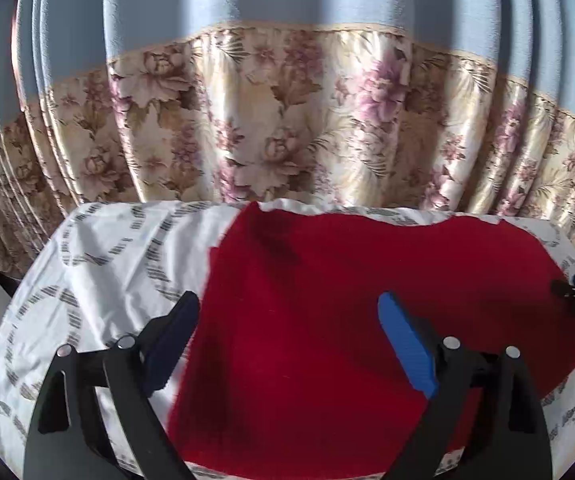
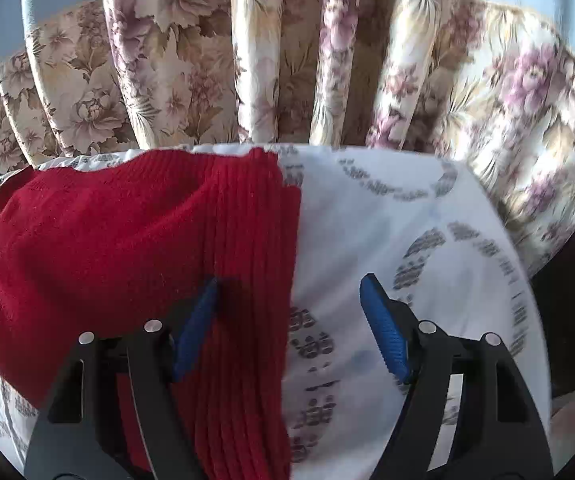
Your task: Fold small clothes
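A red knitted garment (image 1: 367,300) lies spread on my white patterned cloth (image 1: 107,248), a floral curtain (image 1: 287,120) hanging behind. My left gripper (image 1: 289,304) hovers with its 2 fingers spread wide over the garment's left edge; my right gripper (image 2: 287,292) gapes likewise across its ribbed hem.

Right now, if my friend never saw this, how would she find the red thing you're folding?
Start at the big flowery curtain hanging at the back. Below it is a surface covered by a white sheet with grey ring patterns. Spread on that sheet lies the bright red knitted garment, with a ribbed band along one edge; it is the only solid red thing there.
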`<state>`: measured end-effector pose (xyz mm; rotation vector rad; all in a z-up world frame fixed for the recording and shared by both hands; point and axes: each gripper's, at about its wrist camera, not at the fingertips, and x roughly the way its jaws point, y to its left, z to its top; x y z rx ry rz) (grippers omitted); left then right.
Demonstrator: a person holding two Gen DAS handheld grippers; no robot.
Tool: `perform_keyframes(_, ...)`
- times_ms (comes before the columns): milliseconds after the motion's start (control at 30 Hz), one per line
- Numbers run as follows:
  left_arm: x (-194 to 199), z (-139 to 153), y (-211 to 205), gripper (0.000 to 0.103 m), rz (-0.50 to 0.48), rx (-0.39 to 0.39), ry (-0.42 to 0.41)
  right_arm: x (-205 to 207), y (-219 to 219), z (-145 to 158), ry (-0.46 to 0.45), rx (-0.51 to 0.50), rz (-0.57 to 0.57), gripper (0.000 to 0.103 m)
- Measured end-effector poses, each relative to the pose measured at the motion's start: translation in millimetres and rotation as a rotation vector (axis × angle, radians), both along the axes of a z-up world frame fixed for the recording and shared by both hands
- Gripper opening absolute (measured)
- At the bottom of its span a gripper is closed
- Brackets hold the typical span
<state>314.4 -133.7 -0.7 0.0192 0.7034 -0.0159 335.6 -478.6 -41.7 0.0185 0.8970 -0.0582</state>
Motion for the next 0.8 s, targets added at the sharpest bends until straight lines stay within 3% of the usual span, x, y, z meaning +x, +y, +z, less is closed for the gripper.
perform_keyframes(167,2,-1,-3,0.091,-0.015,0.016,0.003,8,0,-9,0.019,0.022,-0.018,0.079)
perform_keyframes(300,4,-4,6,0.091,-0.01,-0.029,0.025,11,-10,-24,0.028,0.168,-0.047,0.082)
perform_keyframes(400,6,-7,10,0.091,-0.004,-0.038,0.036,11,-14,-27,0.032,0.215,-0.049,0.08)
perform_keyframes(500,7,-11,11,0.091,-0.009,-0.047,0.051,8,-12,-27,0.028,0.234,-0.039,0.072)
perform_keyframes(633,6,-15,7,0.091,-0.018,-0.045,0.059,4,-7,-24,0.02,0.292,-0.006,0.04)
perform_keyframes(800,6,-23,-14,0.091,-0.058,-0.076,0.085,3,12,-14,0.003,0.189,-0.006,0.029)
